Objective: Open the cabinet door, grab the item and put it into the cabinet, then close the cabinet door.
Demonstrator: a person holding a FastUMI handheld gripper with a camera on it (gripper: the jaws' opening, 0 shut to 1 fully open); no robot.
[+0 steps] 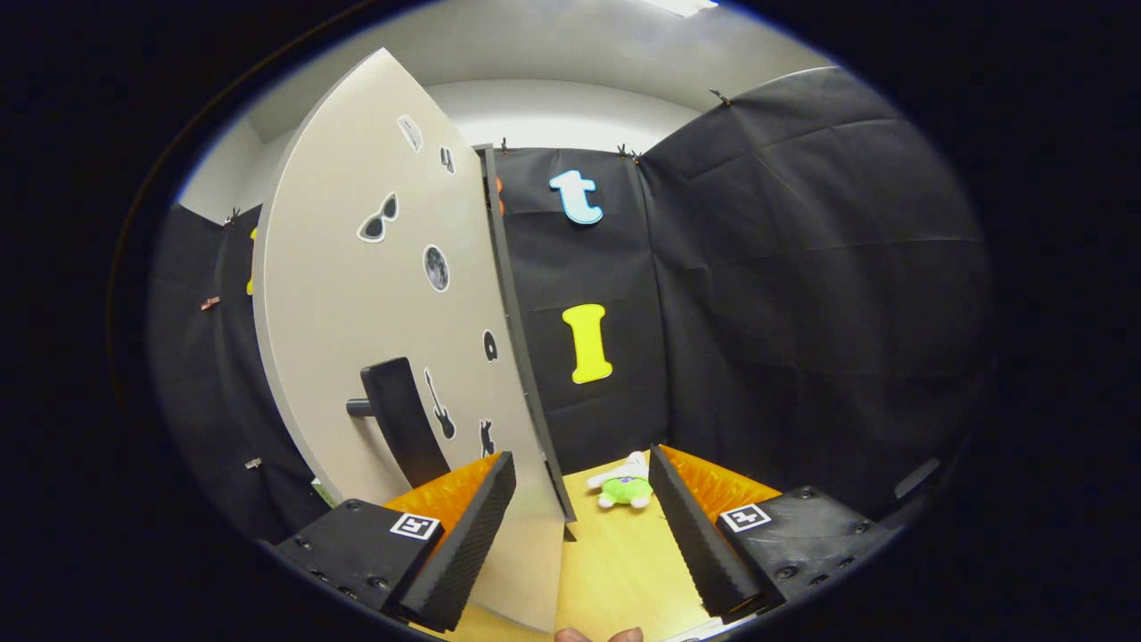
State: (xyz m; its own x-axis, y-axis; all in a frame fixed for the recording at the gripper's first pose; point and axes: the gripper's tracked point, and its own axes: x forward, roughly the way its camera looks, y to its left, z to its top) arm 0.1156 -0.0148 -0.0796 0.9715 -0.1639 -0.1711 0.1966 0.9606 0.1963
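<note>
Cabinet door (pixel 357 339) stands swung out, its pale face turned toward the camera and its free edge running down between the two fingers. Small stickers dot the face, and a dark handle (pixel 401 428) juts from it just above the left finger (pixel 463 535). The gripper (pixel 588 535) is spread wide and holds nothing; the left finger lies in front of the door's face, the right finger (pixel 691 535) on the far side of the door's edge, so the edge sits in the gap without either finger pressing on it. The gripper points level and forward over a wooden tabletop (pixel 615 562). A small toy (pixel 624 486), green with white parts, lies on the tabletop beyond the fingers, close to the tip of the right one and near the black cloth wall (pixel 802 294). A bit of the person's hand (pixel 597 635) shows below the fingers, at the gripper's rear.
</note>
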